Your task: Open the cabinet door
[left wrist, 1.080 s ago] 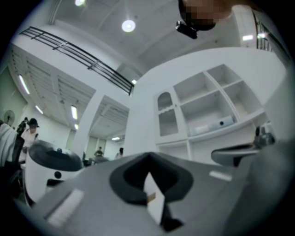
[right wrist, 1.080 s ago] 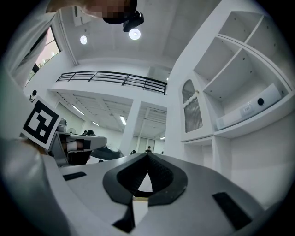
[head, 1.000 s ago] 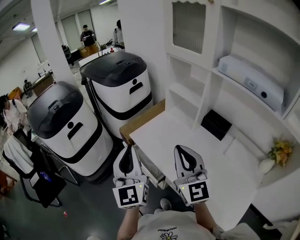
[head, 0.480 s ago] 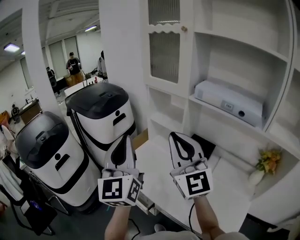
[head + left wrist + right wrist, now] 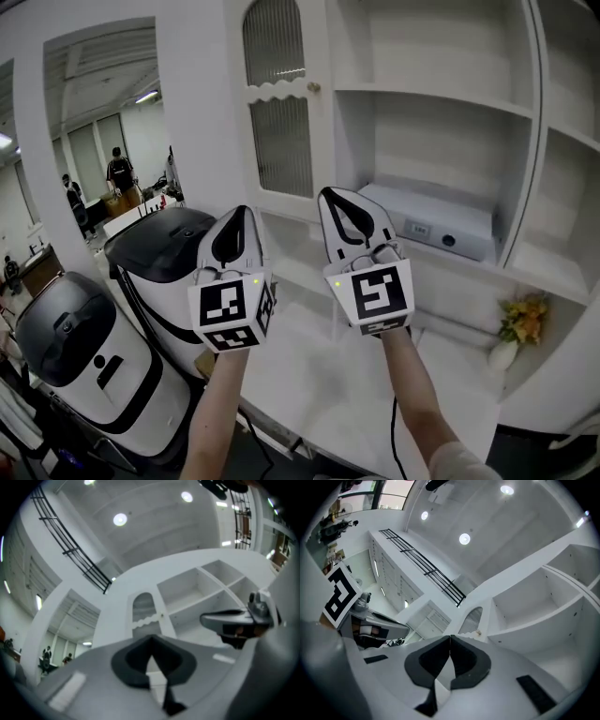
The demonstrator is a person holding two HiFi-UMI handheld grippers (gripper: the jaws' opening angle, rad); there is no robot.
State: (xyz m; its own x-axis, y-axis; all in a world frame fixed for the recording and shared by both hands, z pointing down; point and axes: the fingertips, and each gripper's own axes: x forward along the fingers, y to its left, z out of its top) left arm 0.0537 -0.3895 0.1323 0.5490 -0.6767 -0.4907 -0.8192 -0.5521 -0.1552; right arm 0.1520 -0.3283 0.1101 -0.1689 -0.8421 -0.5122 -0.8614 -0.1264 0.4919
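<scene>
- The cabinet door (image 5: 281, 103) is the tall white one at the upper left of the shelf unit. It has an arched ribbed pane above, a scalloped rail across the middle and a second ribbed pane below.
- It sits flush in its frame, closed.
- A small round knob (image 5: 314, 87) is on its right edge, level with the scalloped rail.
- The right gripper (image 5: 328, 193) is held up in front of the door's lower pane, below the knob and clear of it. Its jaws are pressed together with nothing between them.
- The left gripper (image 5: 243, 211) is just beside it to the left, level with the door's bottom edge. Its jaws also meet at the tips and are empty.
- Both grippers point up toward the door, and neither touches it.
- To the right of the door are open white shelves; a long white box-shaped device (image 5: 436, 225) lies on the lower one.
- The white desk (image 5: 375, 403) lies below, with a small vase of yellow flowers (image 5: 517, 319) at its far right.
- Two white machines with black lids (image 5: 159, 248) stand left of the desk.
- People (image 5: 119, 173) stand far back in the room.
</scene>
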